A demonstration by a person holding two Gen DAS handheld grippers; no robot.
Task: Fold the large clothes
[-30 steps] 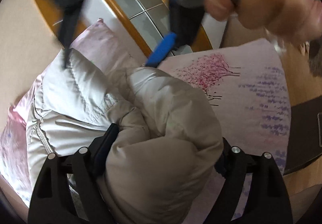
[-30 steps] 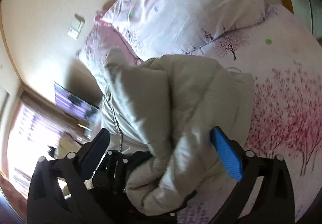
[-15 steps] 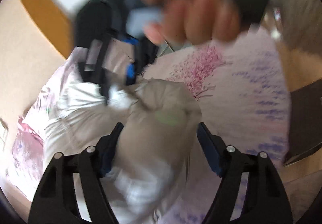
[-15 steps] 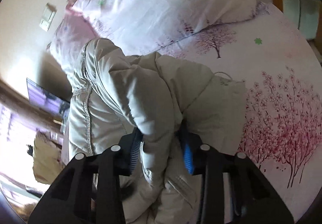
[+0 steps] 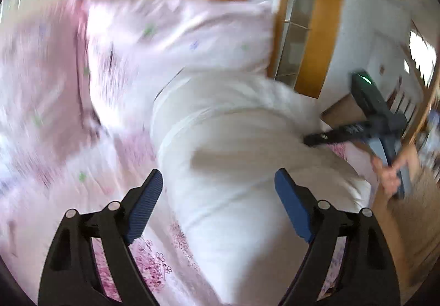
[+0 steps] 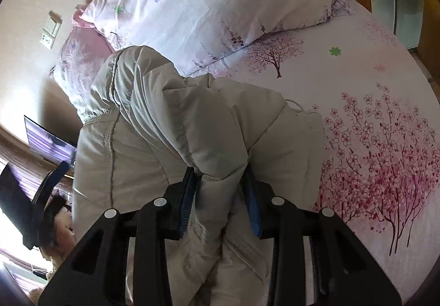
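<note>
A puffy light grey jacket (image 6: 165, 119) lies bunched on a bed with a pink blossom sheet (image 6: 385, 141). My right gripper (image 6: 220, 175) is shut on a thick fold of it, the blue pads pressing in from both sides. In the blurred left wrist view the jacket (image 5: 220, 119) looks washed-out white. My left gripper (image 5: 217, 176) hovers above it with its jaws opening, the pads clear of the cloth. The right gripper's body (image 5: 365, 113) and the hand (image 5: 387, 174) holding it show at the jacket's far right edge.
Two pale floral pillows (image 6: 220, 3) lie at the head of the bed, against a cream wall with a socket plate (image 6: 51, 29). A wooden door frame (image 5: 316, 44) stands beyond the bed. A lit screen (image 6: 46, 141) sits at the left.
My left gripper let go of the bunched jacket, rose and swung sideways while rolling. My right gripper went from wide open to shut on a jacket fold.
</note>
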